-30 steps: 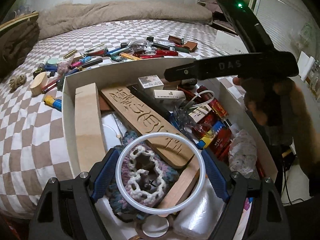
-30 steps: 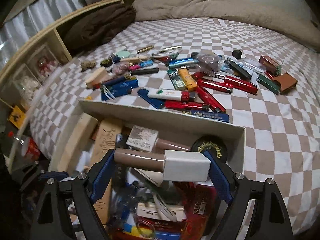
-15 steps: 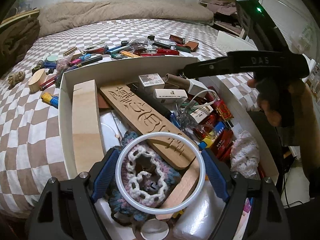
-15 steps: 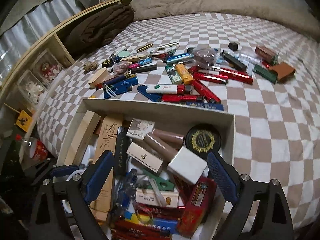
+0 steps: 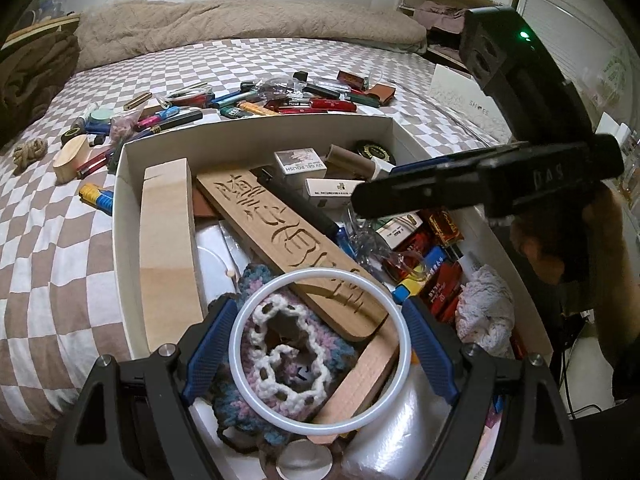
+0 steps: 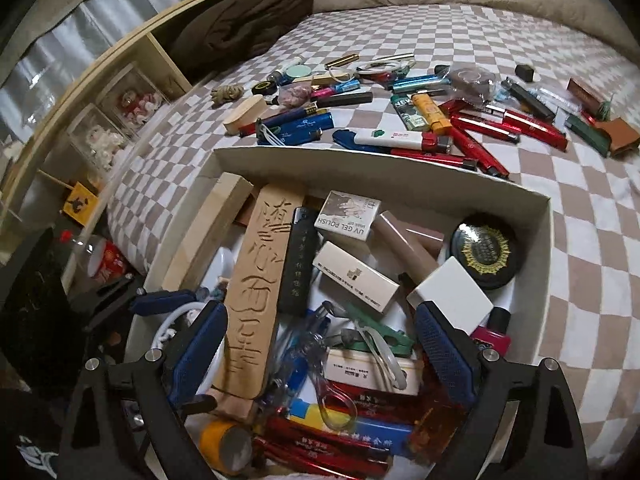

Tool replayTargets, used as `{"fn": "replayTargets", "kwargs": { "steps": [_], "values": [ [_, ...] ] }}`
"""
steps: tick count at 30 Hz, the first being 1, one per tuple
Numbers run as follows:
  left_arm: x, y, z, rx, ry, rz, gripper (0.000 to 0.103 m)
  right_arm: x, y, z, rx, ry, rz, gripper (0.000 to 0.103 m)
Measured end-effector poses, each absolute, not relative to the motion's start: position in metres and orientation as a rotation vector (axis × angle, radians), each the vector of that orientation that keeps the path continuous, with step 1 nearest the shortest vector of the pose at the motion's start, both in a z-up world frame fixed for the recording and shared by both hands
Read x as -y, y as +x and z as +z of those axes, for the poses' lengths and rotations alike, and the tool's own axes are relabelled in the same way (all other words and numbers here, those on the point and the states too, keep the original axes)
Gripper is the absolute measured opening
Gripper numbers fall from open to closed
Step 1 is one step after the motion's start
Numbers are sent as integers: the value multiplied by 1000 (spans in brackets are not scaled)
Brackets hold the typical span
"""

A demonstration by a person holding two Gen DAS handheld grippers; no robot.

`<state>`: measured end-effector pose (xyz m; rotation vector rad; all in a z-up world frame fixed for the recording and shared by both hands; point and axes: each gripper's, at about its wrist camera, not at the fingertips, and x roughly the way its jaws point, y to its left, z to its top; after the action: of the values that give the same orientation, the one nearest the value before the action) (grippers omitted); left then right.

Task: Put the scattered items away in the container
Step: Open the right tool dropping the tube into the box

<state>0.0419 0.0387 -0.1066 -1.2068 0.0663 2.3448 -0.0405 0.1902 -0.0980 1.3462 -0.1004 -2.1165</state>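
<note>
A white cardboard box (image 5: 256, 126) (image 6: 360, 164) on the checked bed is crowded with wooden pieces, cartons and lighters. My left gripper (image 5: 318, 304) hangs over its near end, shut on a white ring (image 5: 236, 350) that spans both blue pads. A crocheted piece lies under the ring. My right gripper (image 6: 320, 312) stands open above the box with nothing between its pads. In the left wrist view it (image 5: 420, 166) hangs over the box's far right part. A brown tube with a white cap (image 6: 448, 296) lies loose in the box. Several lighters and pens (image 6: 400, 140) (image 5: 280, 100) lie scattered beyond the box.
A person's hand (image 5: 560, 248) holds the right gripper at the box's right side. A wooden shelf (image 6: 120, 80) runs along the bed's left edge, with a brown blanket (image 6: 240, 20) at its far end. A beige duvet (image 5: 240, 20) lies across the bed's head.
The right gripper let go of the brown tube with the white cap, which now lies in the box. Its jaws widened and it tipped further down. The left gripper kept still.
</note>
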Motion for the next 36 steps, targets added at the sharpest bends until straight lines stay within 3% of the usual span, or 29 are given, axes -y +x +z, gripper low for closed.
{"fn": "replayTargets", "kwargs": {
  "steps": [6,18,25,36],
  "values": [
    [-36,42,-106,-59,-1207,2342,85,-199,-50,-83,150,1267,-2168,95],
    [-37,42,-107,-69,-1213,2331,85,-171,-58,-102,-16,1251,-2130,95],
    [-43,45,-108,-82,-1220,2298,90,-195,-57,-91,156,1237,-2137,95],
    [-26,47,-91,8,-1207,2334,90,-208,-48,-86,203,1228,-2157,95]
  ]
}}
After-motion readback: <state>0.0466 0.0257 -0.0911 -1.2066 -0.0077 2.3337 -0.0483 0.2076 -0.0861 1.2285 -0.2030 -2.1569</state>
